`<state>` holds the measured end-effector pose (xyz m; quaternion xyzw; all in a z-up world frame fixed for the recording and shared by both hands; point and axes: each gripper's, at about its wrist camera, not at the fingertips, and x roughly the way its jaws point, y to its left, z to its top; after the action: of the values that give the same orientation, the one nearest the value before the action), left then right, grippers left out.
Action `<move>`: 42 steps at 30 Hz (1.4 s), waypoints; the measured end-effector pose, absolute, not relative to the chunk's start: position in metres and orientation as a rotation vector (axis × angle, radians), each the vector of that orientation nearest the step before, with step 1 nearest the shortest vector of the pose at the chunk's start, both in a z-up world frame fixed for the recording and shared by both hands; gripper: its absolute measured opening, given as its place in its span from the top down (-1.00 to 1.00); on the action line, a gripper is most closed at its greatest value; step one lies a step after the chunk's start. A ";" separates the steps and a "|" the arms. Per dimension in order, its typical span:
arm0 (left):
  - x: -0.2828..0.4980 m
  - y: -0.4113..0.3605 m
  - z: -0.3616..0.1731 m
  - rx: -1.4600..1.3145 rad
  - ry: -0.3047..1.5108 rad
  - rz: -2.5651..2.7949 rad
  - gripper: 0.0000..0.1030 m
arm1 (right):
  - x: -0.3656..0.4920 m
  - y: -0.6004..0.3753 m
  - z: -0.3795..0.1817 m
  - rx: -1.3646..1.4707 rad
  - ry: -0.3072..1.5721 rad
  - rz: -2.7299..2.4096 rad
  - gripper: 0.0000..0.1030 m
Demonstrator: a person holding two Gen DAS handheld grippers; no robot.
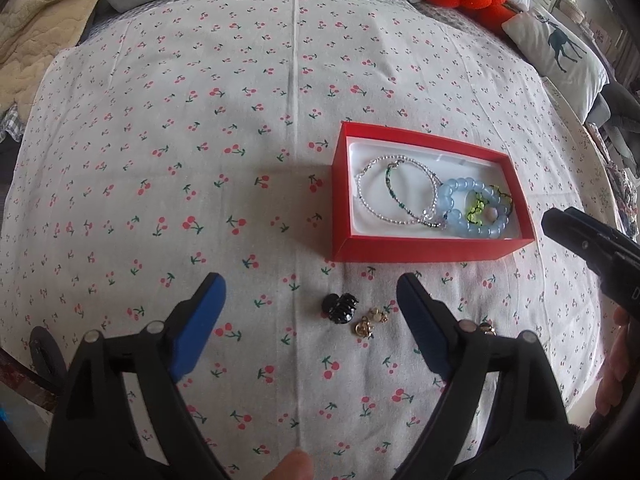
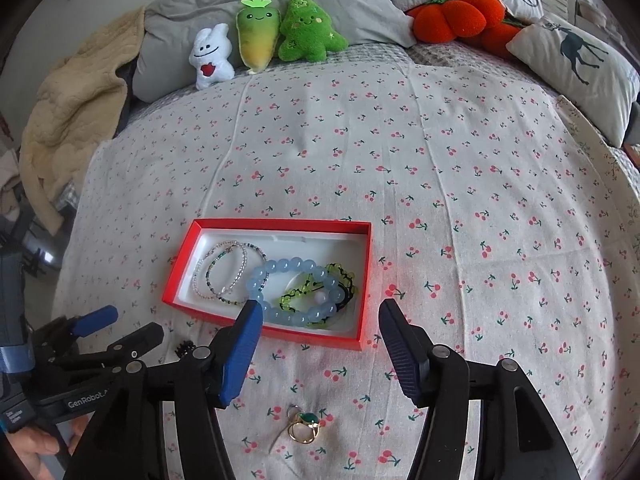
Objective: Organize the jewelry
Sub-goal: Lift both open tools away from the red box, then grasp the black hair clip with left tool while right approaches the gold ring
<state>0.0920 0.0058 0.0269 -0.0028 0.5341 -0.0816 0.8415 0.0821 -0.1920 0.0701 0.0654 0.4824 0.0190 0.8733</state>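
Two claws hovering spread wide, gripping nothing, over a cherry-print sheet (image 1: 160, 120).

Left claw (image 1: 311, 300) is hanging above a black hair clip (image 1: 340, 307) and gold earrings (image 1: 370, 320); right claw (image 2: 320, 324) is hanging above gold rings (image 2: 305, 426). Just beyond, a red box (image 2: 192, 268) is holding a blue bead bracelet (image 2: 296, 292) and thin bracelets (image 2: 224, 272).

The hair clip (image 2: 186, 349) peeks out half hidden behind the left tool (image 2: 132, 330). The gold earrings (image 1: 370, 322) are too small to make out, one tucked behind a finger (image 1: 424, 332).
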 end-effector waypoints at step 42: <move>0.052 -0.003 -0.013 0.130 1.231 -0.212 -0.97 | 0.022 -0.212 0.014 -0.004 1.241 -0.028 -0.65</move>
<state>0.0518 -0.0028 -0.0126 0.0609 0.5759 -0.0989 0.8092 0.0216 -0.2119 0.0138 -0.0021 0.5814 -0.0132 0.8135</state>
